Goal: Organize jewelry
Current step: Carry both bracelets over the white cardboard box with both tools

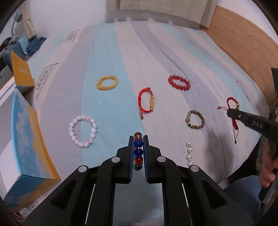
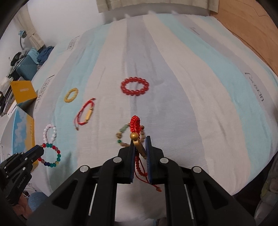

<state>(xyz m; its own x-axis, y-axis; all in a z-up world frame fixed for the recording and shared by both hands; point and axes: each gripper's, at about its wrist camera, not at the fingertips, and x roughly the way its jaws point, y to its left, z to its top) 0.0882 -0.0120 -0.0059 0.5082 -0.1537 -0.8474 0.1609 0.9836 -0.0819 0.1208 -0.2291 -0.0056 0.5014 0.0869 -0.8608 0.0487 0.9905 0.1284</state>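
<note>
A home bedroom: a striped bedsheet [image 1: 121, 60] over a bed, wooden headboard [image 1: 243, 43], curtains [image 1: 156, 7].

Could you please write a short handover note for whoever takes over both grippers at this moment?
Left gripper: shut on the multicoloured glass-bead bracelet, held above the bed.
Right gripper: shut on a red cord bracelet with gold beads, also lifted.
On the striped bedspread: yellow bead bracelet, red bead bracelet, second red cord bracelet, pink bracelet, brown wooden bracelet, pearl strand.
Blue-and-yellow boxes stand at the left edge.
Done: two pieces picked up. Left: place them; six pieces remain.
</note>
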